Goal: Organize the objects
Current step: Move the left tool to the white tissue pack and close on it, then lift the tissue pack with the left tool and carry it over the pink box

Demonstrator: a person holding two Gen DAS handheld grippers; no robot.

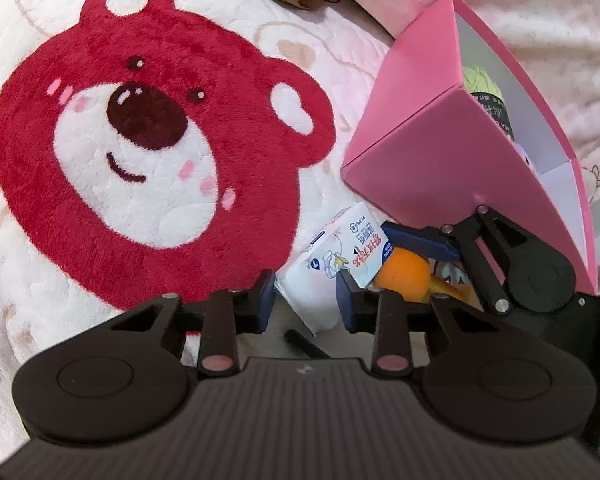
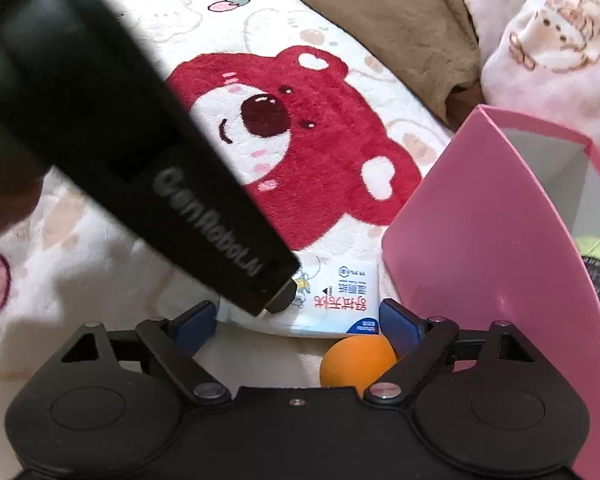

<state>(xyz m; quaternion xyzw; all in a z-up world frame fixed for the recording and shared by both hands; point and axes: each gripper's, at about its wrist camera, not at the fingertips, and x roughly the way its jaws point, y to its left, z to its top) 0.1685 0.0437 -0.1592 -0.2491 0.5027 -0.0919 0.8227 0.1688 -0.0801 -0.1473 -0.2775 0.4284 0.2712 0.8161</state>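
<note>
The white tissue pack [image 1: 340,256] lies on the fleecy bear blanket [image 1: 148,152], partly hidden behind the left gripper [image 1: 306,300], whose jaws are spread around it. Beside it sits a smooth orange ball [image 2: 356,360], just inside the right gripper [image 2: 296,320], jaws spread. The rigid pink box [image 1: 440,152] stands open nearby.

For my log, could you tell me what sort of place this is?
Probably a bedroom, on a bed: a plush bear blanket covers the surface, with a brown cloth and a soft pink pillow heaped behind the pink box.
</note>
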